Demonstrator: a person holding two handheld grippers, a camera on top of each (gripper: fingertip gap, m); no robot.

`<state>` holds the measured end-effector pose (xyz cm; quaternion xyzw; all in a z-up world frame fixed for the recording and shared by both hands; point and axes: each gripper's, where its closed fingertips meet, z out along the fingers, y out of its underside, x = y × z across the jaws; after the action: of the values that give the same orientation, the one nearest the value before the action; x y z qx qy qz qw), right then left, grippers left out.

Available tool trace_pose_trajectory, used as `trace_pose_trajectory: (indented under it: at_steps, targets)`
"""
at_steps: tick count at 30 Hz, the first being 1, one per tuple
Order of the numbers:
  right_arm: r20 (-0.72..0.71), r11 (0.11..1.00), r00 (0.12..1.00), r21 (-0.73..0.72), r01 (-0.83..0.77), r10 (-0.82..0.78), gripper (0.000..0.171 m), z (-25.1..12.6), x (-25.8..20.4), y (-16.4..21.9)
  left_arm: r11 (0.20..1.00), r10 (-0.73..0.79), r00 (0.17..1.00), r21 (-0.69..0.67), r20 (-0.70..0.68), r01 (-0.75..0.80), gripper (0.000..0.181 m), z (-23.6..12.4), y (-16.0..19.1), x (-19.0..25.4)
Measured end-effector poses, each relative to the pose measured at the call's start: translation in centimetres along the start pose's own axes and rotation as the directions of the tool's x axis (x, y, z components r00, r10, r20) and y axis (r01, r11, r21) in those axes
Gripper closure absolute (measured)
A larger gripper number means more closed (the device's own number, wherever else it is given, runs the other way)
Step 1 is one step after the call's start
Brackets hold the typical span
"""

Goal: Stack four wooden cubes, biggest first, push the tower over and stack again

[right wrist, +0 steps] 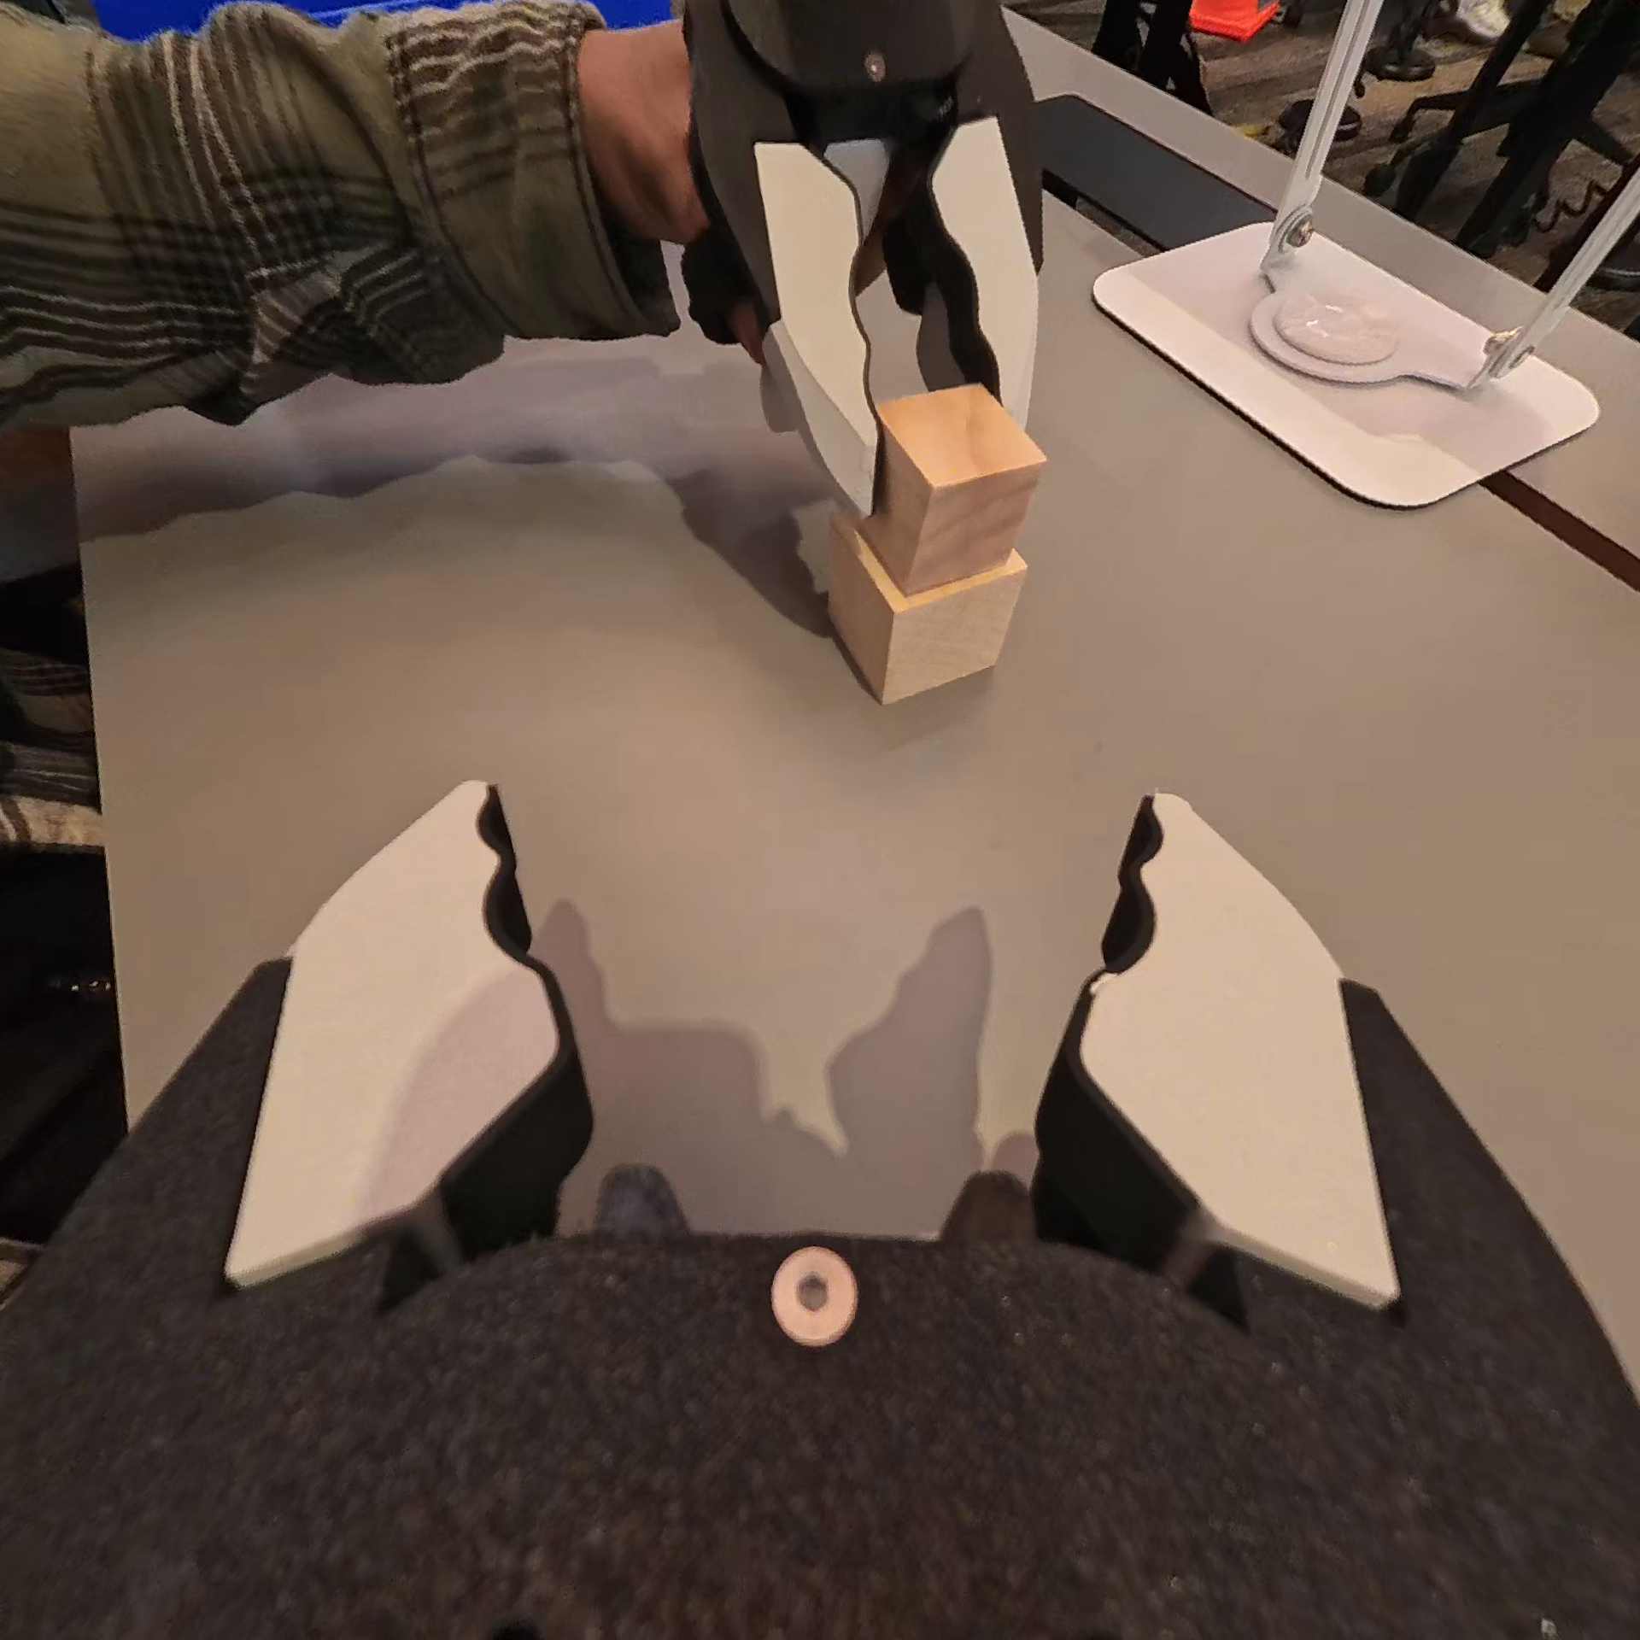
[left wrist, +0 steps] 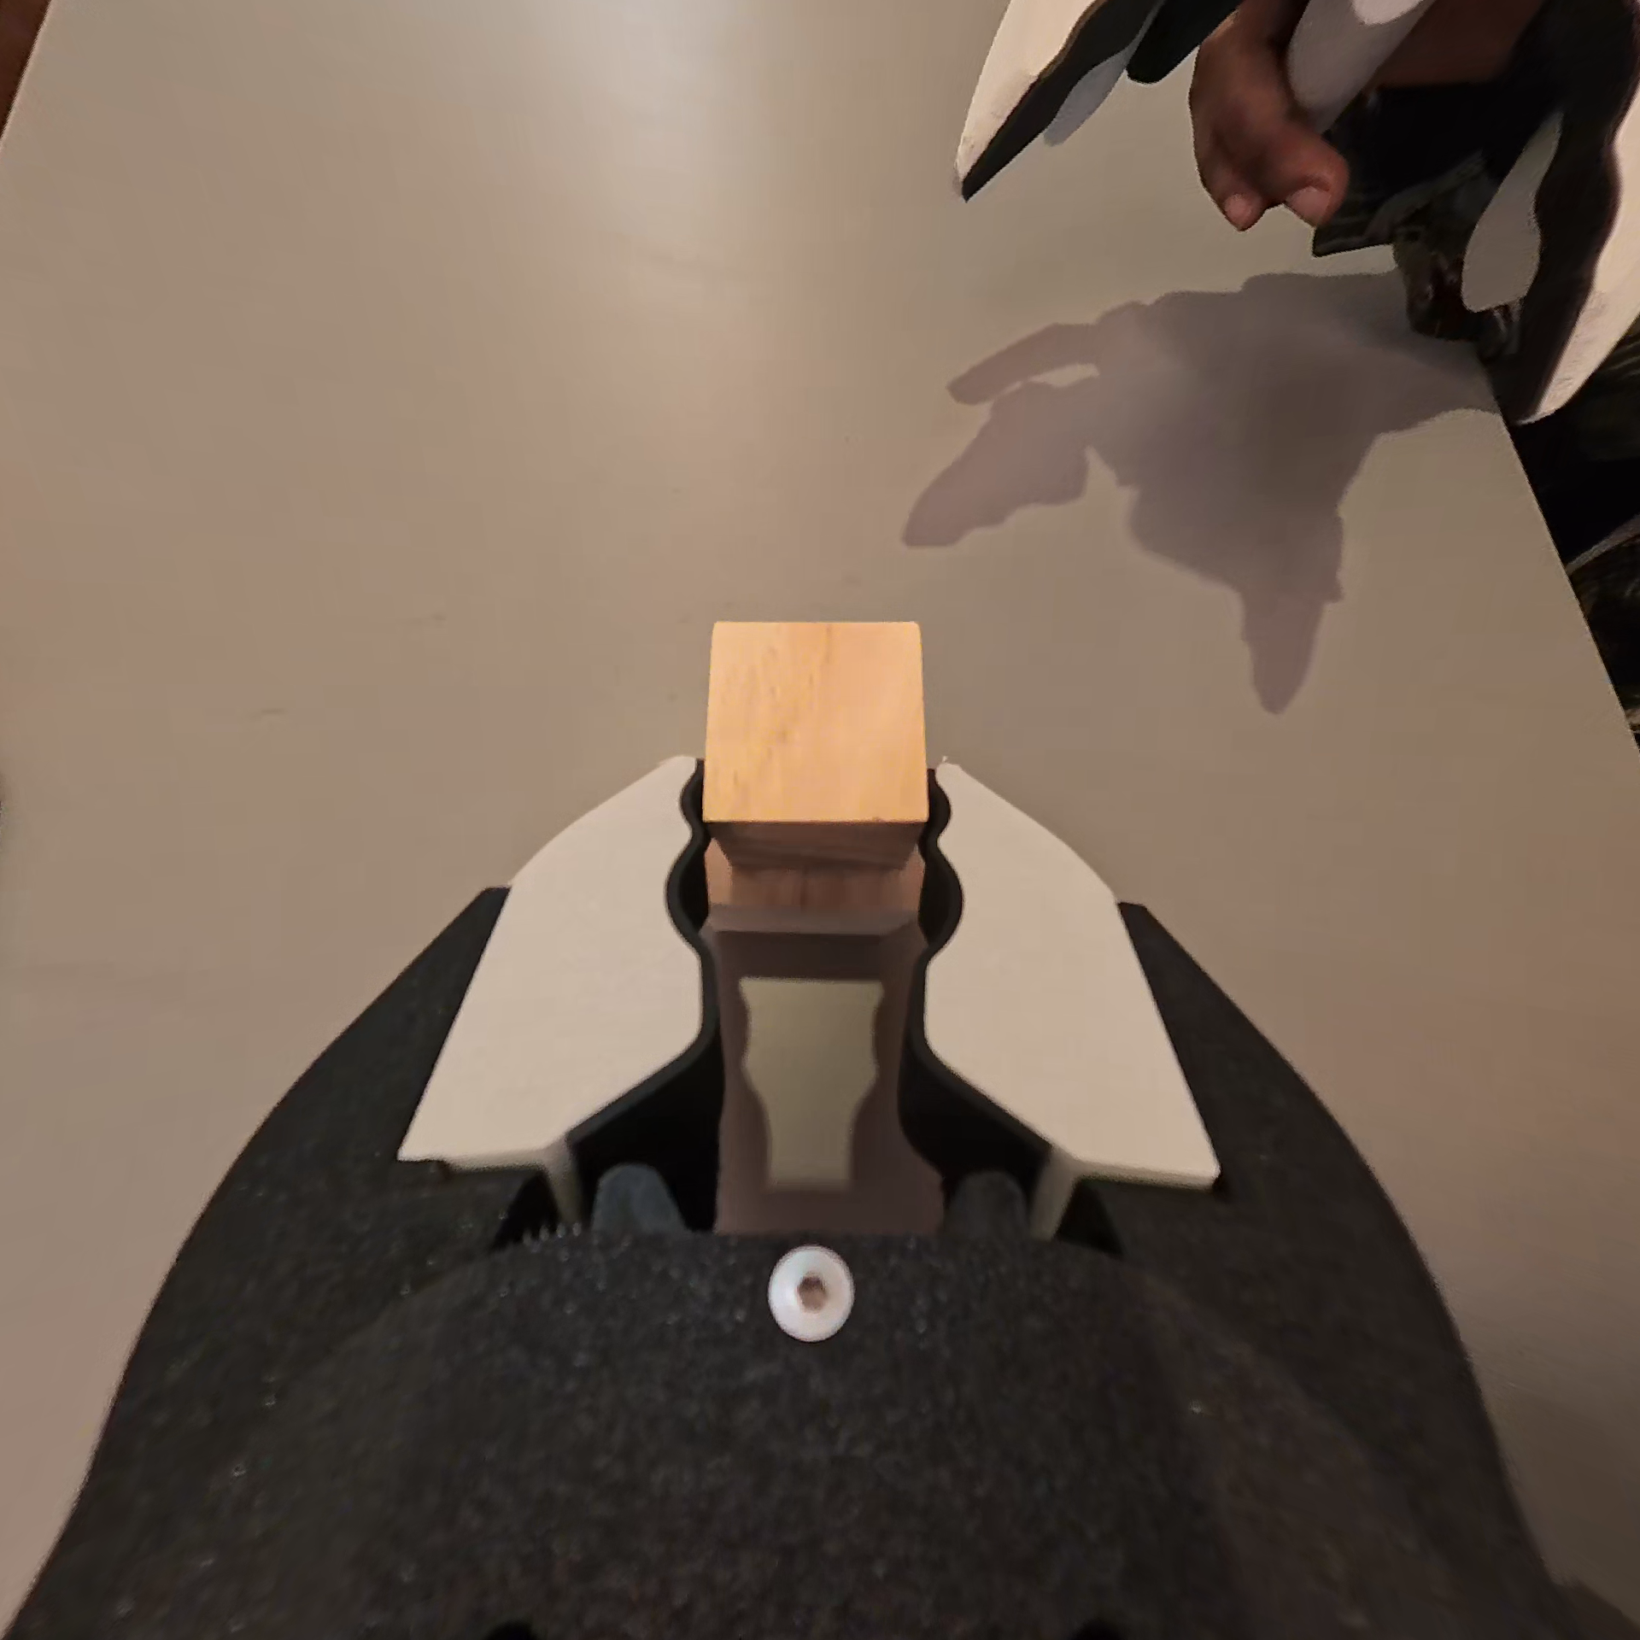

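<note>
Two stacked cubes (right wrist: 932, 568); left gripper (right wrist: 941, 435) around upper cube; right gripper (right wrist: 821, 834) agape

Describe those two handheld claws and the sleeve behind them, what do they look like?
Both match. The right claw has a rough black body, one round silver screw in the middle, and two pale grey fingers with wavy black inner edges. The left claw is the same build. The person's sleeve is olive green with a dark plaid pattern.

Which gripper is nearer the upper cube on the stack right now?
Left. The left gripper has its fingers closed on the upper cube, which sits on the lower cube. The right gripper hangs open, well short of the stack, holding nothing.
</note>
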<state>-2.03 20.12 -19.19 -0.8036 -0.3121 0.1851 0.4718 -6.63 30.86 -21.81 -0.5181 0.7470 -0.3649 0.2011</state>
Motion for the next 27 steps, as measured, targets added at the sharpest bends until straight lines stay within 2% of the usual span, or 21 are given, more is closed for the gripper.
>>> trace_pose_trajectory:
  at_steps: [9, 19, 27]
  targets:
    - [0.004, 1.000, 1.000, 0.001, -0.006, 0.006, 0.044, 0.02, -0.01, 0.11, 1.000, 0.007, 1.000, 0.009, -0.010, -0.007, 0.136, -0.12, 0.12, -0.03]
    - [0.015, 1.000, 1.000, -0.003, -0.004, 0.004, 0.044, 0.16, -0.18, 0.15, 0.996, 0.044, 0.999, -0.073, 0.033, -0.041, 0.136, -0.09, 0.50, -0.23]
    - [0.020, 1.000, 1.000, -0.002, -0.010, 0.010, 0.045, 0.16, -0.21, 0.19, 0.997, 0.040, 0.998, -0.075, 0.039, -0.037, 0.136, -0.18, 0.62, -0.15]
